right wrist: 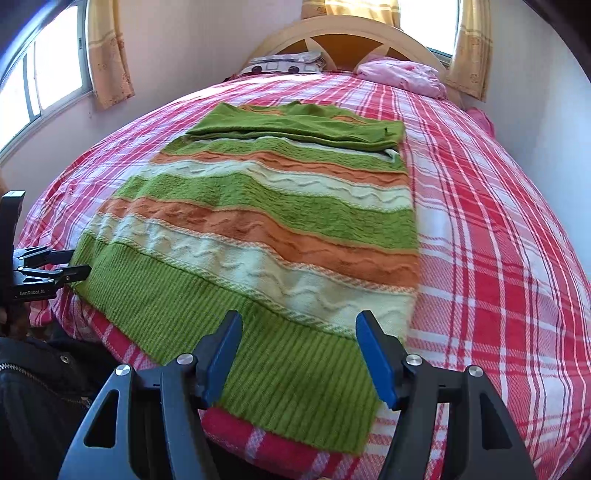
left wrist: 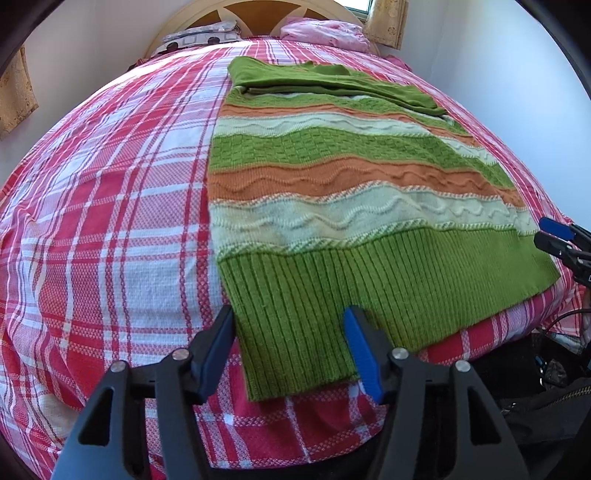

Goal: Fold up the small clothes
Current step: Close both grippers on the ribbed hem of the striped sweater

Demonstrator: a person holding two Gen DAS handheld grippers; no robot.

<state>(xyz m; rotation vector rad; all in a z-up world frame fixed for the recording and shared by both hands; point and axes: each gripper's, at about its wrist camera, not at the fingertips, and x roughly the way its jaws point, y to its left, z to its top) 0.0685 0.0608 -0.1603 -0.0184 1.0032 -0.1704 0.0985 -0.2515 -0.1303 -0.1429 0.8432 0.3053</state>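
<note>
Sweater: striped knit [left wrist: 332,177] flat on the plaid bed [left wrist: 110,221].
Left tool [left wrist: 290,332]: fingers apart, straddling hem corner.
Right tool [right wrist: 299,332]: apart over hem.

Plaid-covered bed [right wrist: 498,229] – arched headboard [right wrist: 343,33], sunlit curtained windows [right wrist: 48,74]

Left gripper [left wrist: 290,349] and right gripper [right wrist: 299,352]: black angular linkage arms with triangular cut-outs, silver round pivot pins, blue pads on finger inner faces. White "GenRobot.AI" lettering on left unit's side, seen from right wrist
</note>
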